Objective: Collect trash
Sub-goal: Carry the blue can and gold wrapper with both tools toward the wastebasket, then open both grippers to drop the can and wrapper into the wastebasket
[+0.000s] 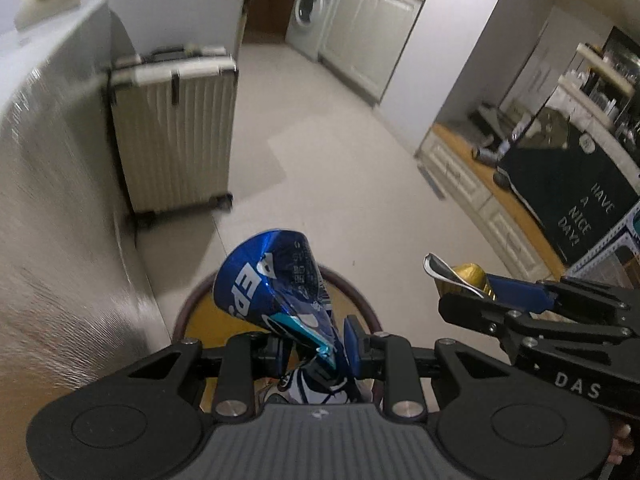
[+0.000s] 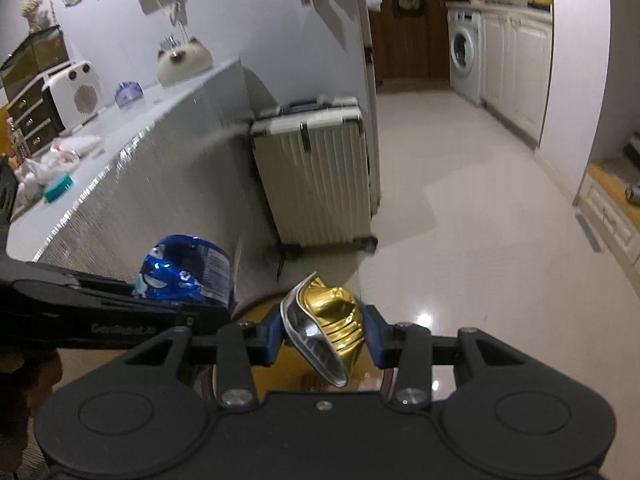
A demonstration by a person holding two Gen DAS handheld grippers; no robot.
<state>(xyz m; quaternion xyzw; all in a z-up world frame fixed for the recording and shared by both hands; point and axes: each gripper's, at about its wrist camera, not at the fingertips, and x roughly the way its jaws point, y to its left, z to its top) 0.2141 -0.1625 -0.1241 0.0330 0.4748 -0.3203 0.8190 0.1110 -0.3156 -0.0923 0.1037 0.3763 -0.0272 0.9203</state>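
Left gripper (image 1: 316, 344) clamps crushed blue can (image 1: 276, 284) at frame center; right gripper (image 2: 324, 332) clamps crushed gold can (image 2: 336, 320), lower center.

floor (image 2: 460, 200): pale tile | suitcase (image 2: 316, 180) beside counter (image 2: 140, 184) | washing machine (image 2: 464, 56) far back

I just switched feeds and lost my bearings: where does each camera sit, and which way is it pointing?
Left wrist: on the left hand-held gripper, looking forward and down past its crushed blue can at the suitcase; the right hand-held gripper enters from the right.
Right wrist: on the right hand-held gripper, facing the same way over its crushed gold can; the left hand-held gripper crosses at left.
Shared: both cans, suitcase, washing machine.
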